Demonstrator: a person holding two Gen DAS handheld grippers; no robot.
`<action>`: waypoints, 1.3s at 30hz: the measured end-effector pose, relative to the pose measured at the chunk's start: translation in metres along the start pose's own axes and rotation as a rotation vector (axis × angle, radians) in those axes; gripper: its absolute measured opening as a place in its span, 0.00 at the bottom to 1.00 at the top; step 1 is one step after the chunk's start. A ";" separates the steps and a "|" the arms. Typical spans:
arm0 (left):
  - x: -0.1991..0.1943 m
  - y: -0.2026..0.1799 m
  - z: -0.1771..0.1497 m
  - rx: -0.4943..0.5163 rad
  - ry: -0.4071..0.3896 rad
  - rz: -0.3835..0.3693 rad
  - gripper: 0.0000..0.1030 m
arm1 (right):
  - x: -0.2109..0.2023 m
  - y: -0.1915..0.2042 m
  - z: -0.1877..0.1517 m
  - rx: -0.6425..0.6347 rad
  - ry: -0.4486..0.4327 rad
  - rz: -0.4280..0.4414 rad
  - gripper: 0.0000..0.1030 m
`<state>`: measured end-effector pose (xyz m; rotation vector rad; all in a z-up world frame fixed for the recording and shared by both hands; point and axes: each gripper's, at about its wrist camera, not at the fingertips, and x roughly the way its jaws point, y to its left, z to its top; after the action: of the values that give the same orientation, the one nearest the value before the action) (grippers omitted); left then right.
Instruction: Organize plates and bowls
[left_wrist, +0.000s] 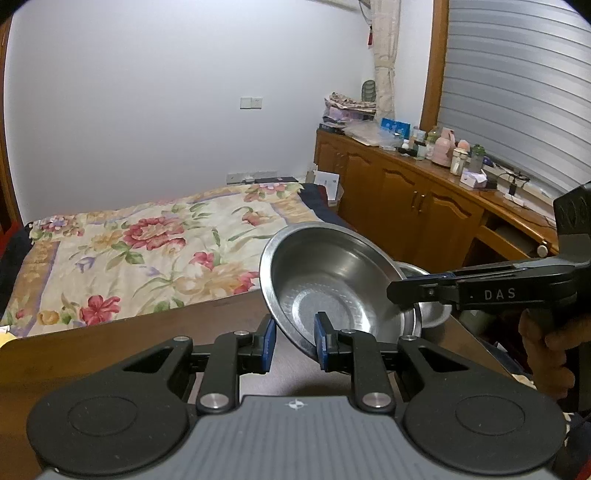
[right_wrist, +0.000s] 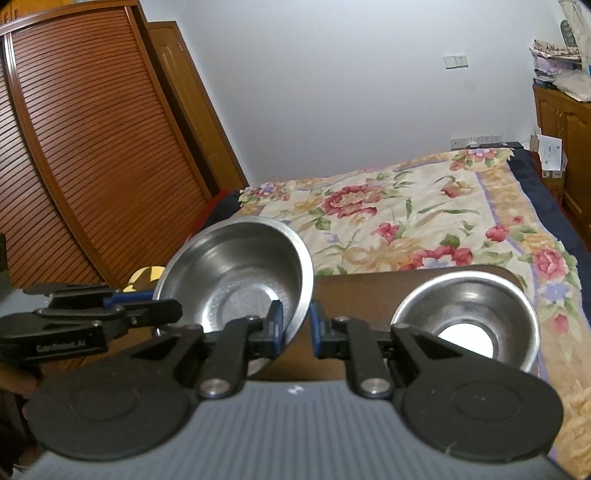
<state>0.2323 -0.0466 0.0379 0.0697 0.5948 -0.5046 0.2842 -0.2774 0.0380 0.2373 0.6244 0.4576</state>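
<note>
One "DAS"-marked right gripper (left_wrist: 397, 293)

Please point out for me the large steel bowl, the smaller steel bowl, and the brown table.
large steel bowl (right_wrist: 236, 284), right wrist view, on its inner wall.
smaller steel bowl (right_wrist: 469, 306), right wrist view, on its inner wall above the bright bottom.
brown table (left_wrist: 147, 332), left wrist view, on the bare top left of the gripper fingers.

Small bowl (left_wrist: 430, 314) mostly hidden behind big bowl (left_wrist: 332, 284) & right tongs (left_wrist: 395, 293).

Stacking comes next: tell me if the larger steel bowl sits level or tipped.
Tipped: larger steel bowl has its rim slanted, near edge between left tongs.
</note>
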 end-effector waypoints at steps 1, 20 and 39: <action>-0.003 -0.001 -0.002 0.002 0.000 -0.001 0.23 | -0.002 0.001 -0.001 -0.002 -0.001 0.000 0.17; -0.048 -0.019 -0.053 -0.020 0.000 -0.044 0.23 | -0.040 0.025 -0.040 -0.037 0.027 0.015 0.17; -0.065 -0.051 -0.109 0.099 0.051 -0.025 0.25 | -0.070 0.038 -0.096 -0.053 0.081 0.025 0.17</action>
<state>0.1052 -0.0401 -0.0123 0.1694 0.6215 -0.5576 0.1633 -0.2707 0.0111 0.1770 0.6886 0.5087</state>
